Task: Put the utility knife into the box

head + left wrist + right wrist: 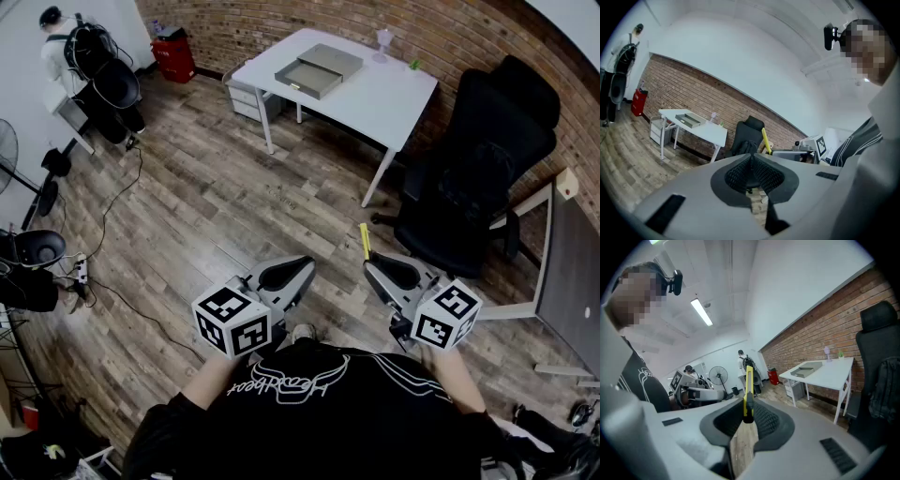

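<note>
A yellow utility knife [748, 392] stands upright between the pads of my right gripper [748, 414], which is shut on its lower end. In the head view the knife [365, 241] sticks forward out of the right gripper [377, 267] above the wooden floor. It also shows as a yellow bar [765, 140] in the left gripper view. My left gripper [296, 269] is held beside it, shut, with nothing between its pads [751, 169]. The grey box [319, 70] with its lid lies far ahead on a white table [375, 98].
A black office chair [478, 178] stands right of the table. A grey desk edge [567, 272] runs along the far right. Cables [112, 281] and a fan [9, 159] lie at the left. A red cabinet [173, 56] stands by the brick wall. People stand in the back.
</note>
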`<action>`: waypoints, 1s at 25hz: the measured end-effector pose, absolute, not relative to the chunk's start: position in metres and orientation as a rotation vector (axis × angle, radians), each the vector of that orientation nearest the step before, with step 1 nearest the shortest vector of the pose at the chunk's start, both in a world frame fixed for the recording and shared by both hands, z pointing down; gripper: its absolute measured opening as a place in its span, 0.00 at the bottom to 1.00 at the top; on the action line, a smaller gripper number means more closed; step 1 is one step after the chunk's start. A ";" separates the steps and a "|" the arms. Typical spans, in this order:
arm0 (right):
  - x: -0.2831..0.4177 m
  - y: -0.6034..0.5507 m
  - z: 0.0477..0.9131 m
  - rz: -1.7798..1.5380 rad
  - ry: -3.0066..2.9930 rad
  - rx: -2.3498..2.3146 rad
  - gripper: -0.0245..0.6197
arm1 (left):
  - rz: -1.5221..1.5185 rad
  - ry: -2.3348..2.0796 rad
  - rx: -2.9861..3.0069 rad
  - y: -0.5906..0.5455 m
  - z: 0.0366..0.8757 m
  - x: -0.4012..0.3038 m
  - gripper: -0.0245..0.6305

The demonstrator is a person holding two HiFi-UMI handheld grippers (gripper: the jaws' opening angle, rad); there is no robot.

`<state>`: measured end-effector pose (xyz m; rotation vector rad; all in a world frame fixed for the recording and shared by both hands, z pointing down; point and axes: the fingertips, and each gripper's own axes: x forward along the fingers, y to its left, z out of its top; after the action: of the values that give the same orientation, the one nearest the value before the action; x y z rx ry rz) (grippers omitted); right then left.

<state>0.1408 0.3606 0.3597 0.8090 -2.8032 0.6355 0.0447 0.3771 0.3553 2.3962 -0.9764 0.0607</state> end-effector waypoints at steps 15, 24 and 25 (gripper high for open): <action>0.095 0.341 0.356 0.565 -2.817 0.817 0.14 | 0.082 -0.975 2.489 0.357 0.350 0.001 0.10; 0.092 0.288 0.367 0.614 -2.844 0.808 0.14 | 0.100 -1.006 2.423 0.310 0.368 -0.010 0.10; 0.092 0.277 0.369 0.621 -2.847 0.807 0.14 | 0.107 -1.013 2.419 0.300 0.370 -0.011 0.10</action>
<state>0.0919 0.2770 0.3689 0.8073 -2.8469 0.6213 -0.0111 0.3000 0.3695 2.4191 -1.0130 0.1068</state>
